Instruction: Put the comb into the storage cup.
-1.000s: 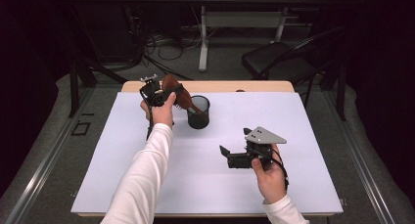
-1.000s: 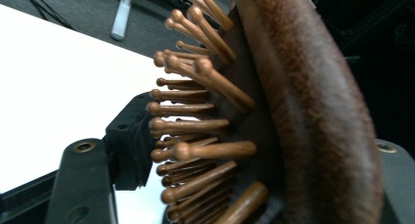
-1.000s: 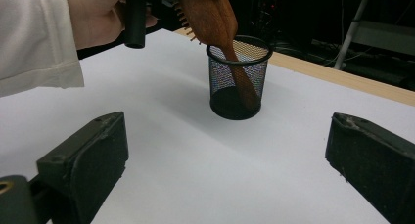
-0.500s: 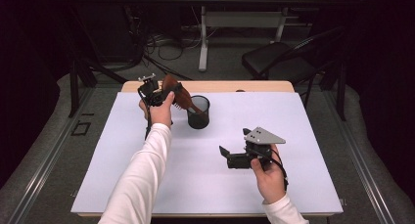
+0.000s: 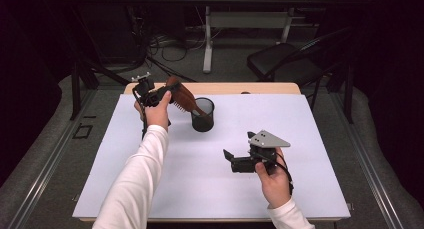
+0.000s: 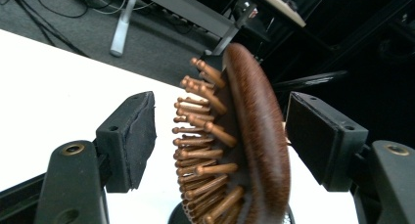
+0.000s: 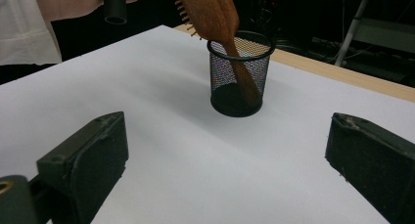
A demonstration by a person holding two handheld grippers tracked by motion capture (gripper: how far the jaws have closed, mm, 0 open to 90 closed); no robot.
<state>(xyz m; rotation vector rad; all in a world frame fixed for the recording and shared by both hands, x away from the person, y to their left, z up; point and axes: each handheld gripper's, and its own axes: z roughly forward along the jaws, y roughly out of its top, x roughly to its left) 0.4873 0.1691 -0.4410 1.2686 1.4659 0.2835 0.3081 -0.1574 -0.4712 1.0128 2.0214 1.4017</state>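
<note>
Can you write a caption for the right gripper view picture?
Wooden hairbrush stands handle-down in a black mesh cup.

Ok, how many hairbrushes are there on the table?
1. The hairbrush stands handle-down in the mesh cup, its head between the open jaws of the left gripper.

The person wears white long sleeves on both arms, cuffs ending at the wrists. The left tongs point(image 5: 167, 89) are black, with a small pale bracket at their 11 o'clock end. Up close, the left tongs point(image 6: 220, 136) have two blocky black jaws faced with dark, rough pads, each on an arm with a brass-coloured screw. The right tongs point(image 5: 229, 156) are black too, topped by a grey three-cornered plate with small holes, and a black cable loops over the hand point(image 5: 272, 176) at 5 o'clock.
</note>
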